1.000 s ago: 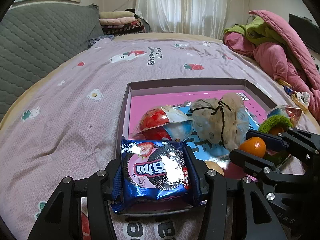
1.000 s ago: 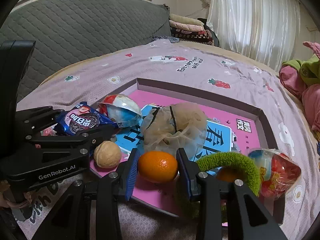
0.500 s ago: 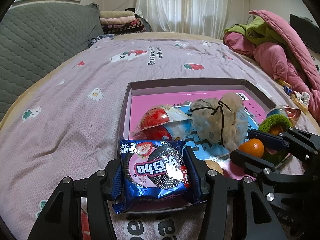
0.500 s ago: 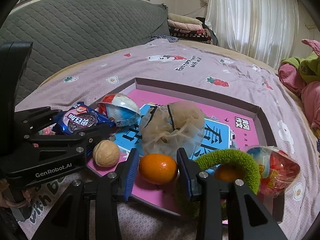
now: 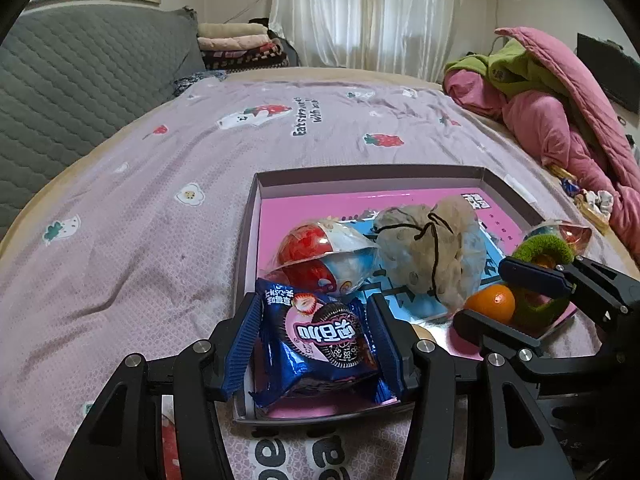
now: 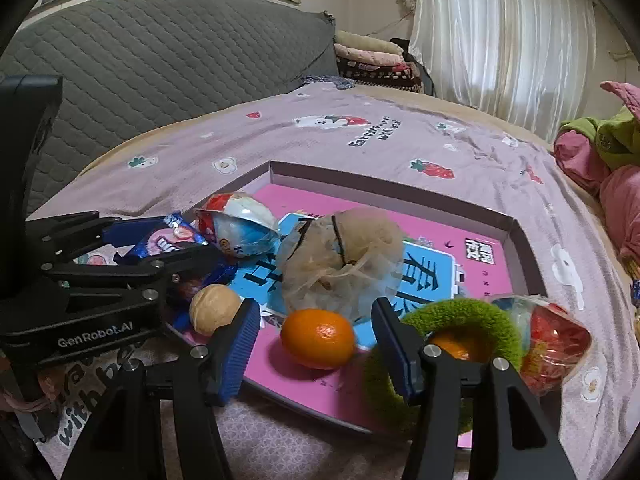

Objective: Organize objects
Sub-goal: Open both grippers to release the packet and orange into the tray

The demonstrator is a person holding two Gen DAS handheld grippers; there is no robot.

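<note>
Two risks, larger first: the tray [image 5: 248, 240] lies near the bed's edge and could tip if dragged. The left gripper [image 5: 316, 340] grips the cookie packet [image 5: 320, 340] over the tray's near corner; crushing threatens. The right gripper [image 6: 316, 344], jaws just opened, brackets the freed tangerine [image 6: 318, 338], resting inside, which may roll. Only the right view shows the walnut [image 6: 214, 308].

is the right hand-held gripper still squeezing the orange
No, the right hand-held gripper has just been opening; gaps show beside the orange.
</note>
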